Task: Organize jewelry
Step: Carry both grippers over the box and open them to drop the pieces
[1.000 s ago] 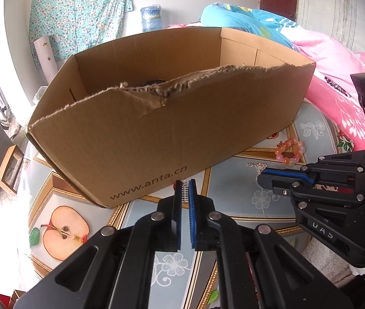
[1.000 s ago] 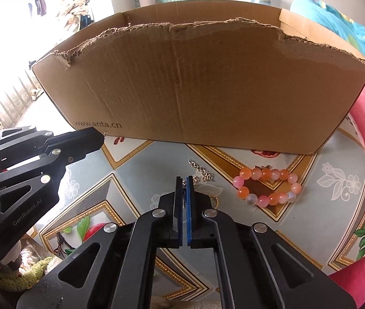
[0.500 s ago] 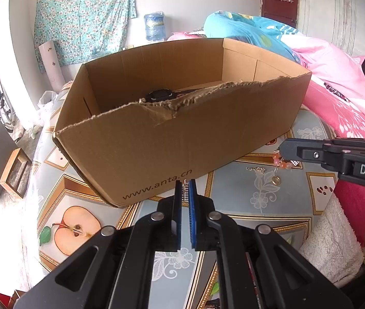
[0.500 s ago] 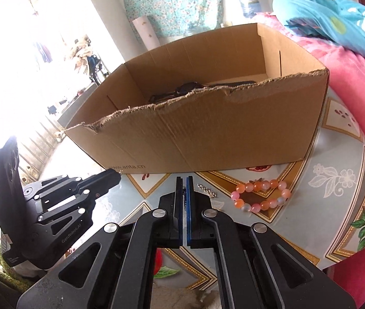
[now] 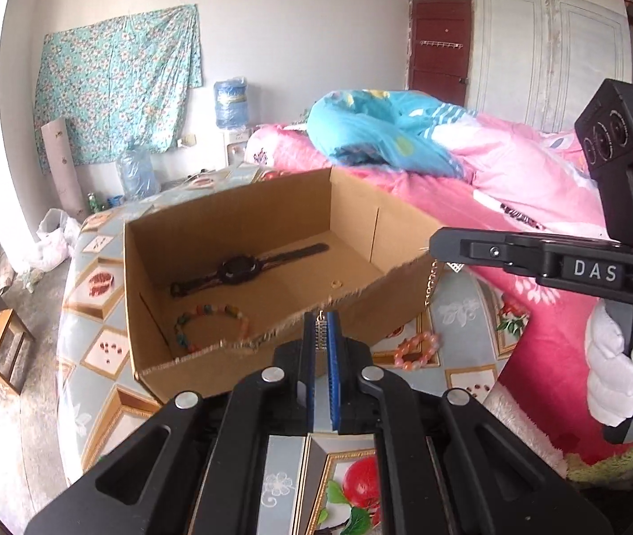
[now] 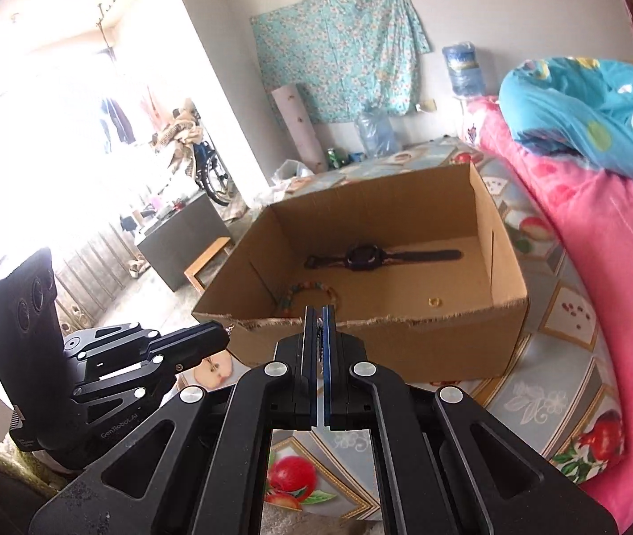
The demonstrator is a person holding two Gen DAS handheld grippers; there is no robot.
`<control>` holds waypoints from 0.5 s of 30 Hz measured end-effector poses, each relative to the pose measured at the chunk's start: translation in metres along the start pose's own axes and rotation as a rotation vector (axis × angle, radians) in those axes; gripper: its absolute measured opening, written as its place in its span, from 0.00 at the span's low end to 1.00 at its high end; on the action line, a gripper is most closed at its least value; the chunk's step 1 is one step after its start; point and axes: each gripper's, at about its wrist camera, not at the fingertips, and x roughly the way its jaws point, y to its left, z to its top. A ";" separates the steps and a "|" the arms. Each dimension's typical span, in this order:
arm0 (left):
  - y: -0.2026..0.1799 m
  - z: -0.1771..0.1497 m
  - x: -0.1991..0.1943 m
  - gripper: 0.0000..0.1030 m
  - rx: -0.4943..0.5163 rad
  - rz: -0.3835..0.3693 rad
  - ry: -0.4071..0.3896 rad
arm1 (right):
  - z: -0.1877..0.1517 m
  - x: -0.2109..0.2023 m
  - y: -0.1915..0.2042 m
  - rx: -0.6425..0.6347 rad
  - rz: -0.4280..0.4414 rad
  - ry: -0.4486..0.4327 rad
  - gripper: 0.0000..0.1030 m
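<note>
An open cardboard box [image 5: 227, 223] [image 6: 405, 343] stands on the fruit-patterned table. Inside it lie a black watch [image 5: 240, 267] [image 6: 363, 258], a multicoloured bead bracelet [image 5: 209, 325] [image 6: 309, 290] and a small gold ring [image 5: 336, 284] [image 6: 434, 302]. A pink-orange bead bracelet [image 5: 419, 350] lies on the table in front of the box. My right gripper [image 6: 320, 312] [image 5: 432, 243] is shut on a thin gold chain [image 5: 431, 283] that dangles by the box's near right corner. My left gripper [image 5: 323, 318] [image 6: 227, 334] is shut, with a small metal piece [image 5: 320, 330] pinched between its pads above the box's torn front rim.
A bed with pink and blue quilts [image 5: 517, 169] borders the table on the right. A gloved hand [image 5: 619, 374] grips the right tool. Water jugs [image 5: 229, 104], a wooden frame [image 5: 2, 352] and a dark cabinet [image 6: 182, 240] stand on the floor to the left.
Both grippers have risen and tilted downward, so the box's inside now shows. The gold chain left the table and hangs from the right gripper. Both stayed shut.
</note>
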 end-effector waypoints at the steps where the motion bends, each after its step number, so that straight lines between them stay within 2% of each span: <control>1: 0.001 0.011 -0.001 0.04 0.009 -0.009 -0.011 | 0.009 -0.001 0.000 -0.012 0.011 -0.011 0.00; 4: 0.009 0.038 0.006 0.04 0.015 -0.034 -0.007 | 0.032 0.008 -0.007 -0.041 0.033 -0.026 0.00; 7: 0.021 0.063 0.028 0.04 -0.001 -0.078 0.047 | 0.057 0.030 -0.018 -0.044 0.063 0.003 0.00; 10: 0.033 0.080 0.062 0.04 -0.041 -0.134 0.156 | 0.078 0.064 -0.036 -0.011 0.095 0.092 0.00; 15: 0.052 0.087 0.138 0.04 -0.131 -0.182 0.415 | 0.093 0.133 -0.067 0.074 0.130 0.316 0.00</control>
